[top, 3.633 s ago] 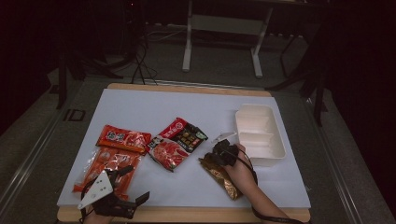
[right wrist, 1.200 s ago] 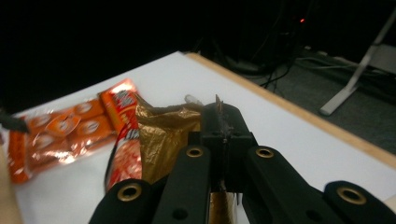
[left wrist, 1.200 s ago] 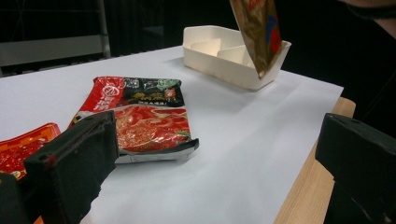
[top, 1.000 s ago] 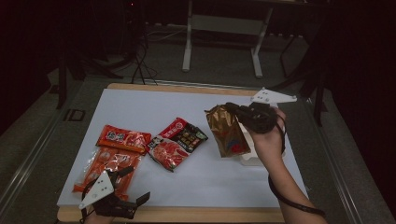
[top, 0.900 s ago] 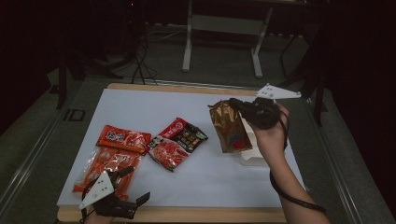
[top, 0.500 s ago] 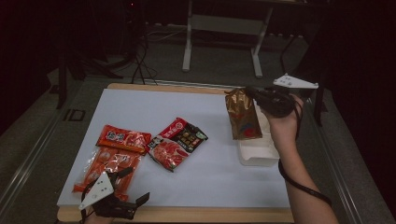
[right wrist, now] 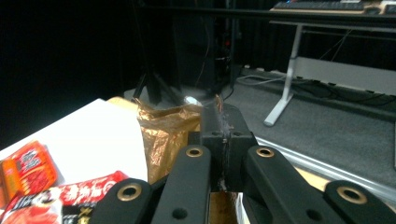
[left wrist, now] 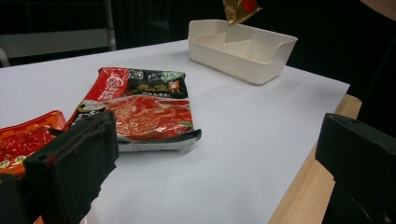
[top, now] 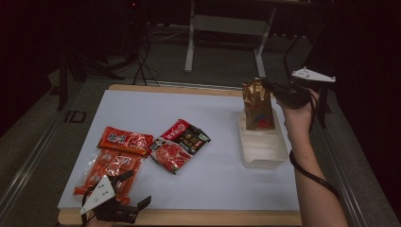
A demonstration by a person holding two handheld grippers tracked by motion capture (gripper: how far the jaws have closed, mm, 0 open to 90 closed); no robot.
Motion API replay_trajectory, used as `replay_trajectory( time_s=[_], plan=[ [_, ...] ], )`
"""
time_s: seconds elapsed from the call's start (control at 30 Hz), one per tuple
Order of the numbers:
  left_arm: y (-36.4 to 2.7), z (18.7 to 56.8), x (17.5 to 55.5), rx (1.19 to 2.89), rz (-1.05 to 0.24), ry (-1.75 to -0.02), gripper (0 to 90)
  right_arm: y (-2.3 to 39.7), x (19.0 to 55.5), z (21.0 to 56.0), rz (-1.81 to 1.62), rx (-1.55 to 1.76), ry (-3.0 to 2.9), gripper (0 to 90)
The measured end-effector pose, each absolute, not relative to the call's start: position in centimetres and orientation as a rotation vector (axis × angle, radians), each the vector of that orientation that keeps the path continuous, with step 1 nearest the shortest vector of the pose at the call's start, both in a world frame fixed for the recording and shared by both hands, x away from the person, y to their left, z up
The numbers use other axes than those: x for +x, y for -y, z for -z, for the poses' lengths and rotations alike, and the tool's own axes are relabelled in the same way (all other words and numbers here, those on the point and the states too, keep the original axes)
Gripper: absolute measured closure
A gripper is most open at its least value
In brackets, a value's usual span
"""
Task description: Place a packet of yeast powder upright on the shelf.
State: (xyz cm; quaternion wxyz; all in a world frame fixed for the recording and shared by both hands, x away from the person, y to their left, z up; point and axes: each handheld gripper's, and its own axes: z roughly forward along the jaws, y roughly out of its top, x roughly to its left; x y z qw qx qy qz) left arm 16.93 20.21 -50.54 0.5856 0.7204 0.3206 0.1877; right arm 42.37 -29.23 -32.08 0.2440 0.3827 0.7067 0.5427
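Right claw pinches the top edge of the gold pouch, which hangs upright over the far end of the white tray at 2 o'clock on the counter. Left claw rests wide apart at 7 o'clock, beside the red packets.

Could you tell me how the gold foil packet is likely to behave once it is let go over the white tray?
The gold foil packet hangs straight from the right tool, pinched at its top edge, so it seems fairly light and floppy. Its creased foil will probably crumple rather than break. Lowered end-first into the white tray, it will likely slump or tip against a wall rather than stand.
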Motion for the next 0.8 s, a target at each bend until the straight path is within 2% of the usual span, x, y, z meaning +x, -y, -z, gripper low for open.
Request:
replay_trajectory(
  time_s=[0.8],
  plan=[
    [-20.7, 50.7, 15.7, 1.675, -0.450, -0.787, 0.3, 31.4, 47.2, 34.9, -1.522, 1.058, -1.790, 89.9]
  ],
)
